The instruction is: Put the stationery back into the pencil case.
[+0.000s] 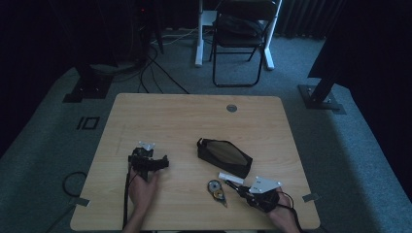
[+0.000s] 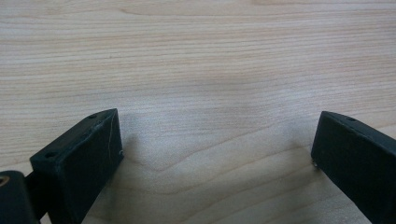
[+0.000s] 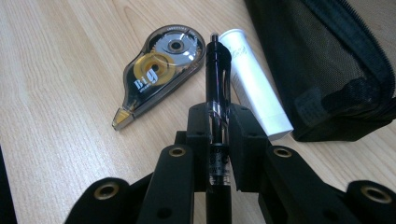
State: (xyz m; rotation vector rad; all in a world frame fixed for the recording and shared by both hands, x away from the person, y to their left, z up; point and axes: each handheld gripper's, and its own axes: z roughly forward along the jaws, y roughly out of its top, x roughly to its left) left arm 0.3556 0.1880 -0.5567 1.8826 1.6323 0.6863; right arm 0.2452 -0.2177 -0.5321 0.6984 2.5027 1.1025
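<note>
Gripping a black pen, the right gripper has its jaws clamped on the barrel, just above the table. Beyond lie a tape roller, a white tube and a pouch. The left gripper rests wide and empty.

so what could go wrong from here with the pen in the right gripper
1. The right gripper is shut on the black pen well back along its barrel, so the long free end could pivot or slip in the jaws.
2. The pen's tip sits close beside the white tube and the correction tape dispenser; a careless swing could knock either.
3. The dark mesh pouch lies unheld while the left gripper rests apart, open, so pushing the pen in might shift it.
</note>
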